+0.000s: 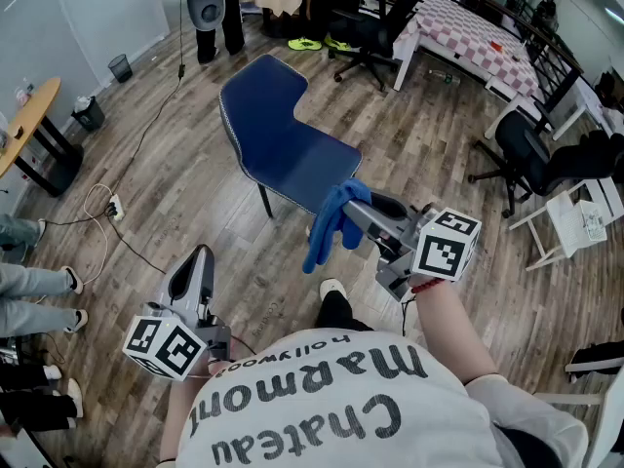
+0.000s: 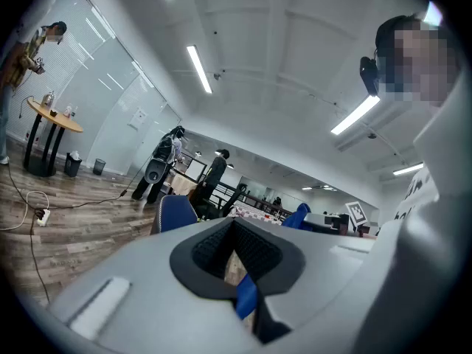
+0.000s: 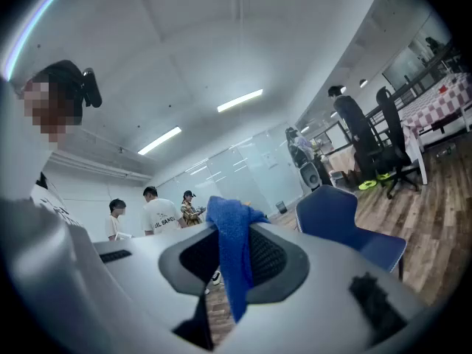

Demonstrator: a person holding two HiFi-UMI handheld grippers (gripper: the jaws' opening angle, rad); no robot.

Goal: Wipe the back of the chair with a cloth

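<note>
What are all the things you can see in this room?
chair: one, blue, on the floor ahead
cloth: one, blue, hanging from the right gripper
office chairs: two, black, one by the table, one at the right
table: one, red-and-white checked top, far right
round table: one, wooden, left edge
bins: two, dark, near the round table
shoes: one pair, yellow-green, far floor
power strip: one, white, floor at left
people: three, standing far off
left gripper: one, grey, low left, jaws slightly apart, empty
right gripper: one, grey, shut on the cloth
</note>
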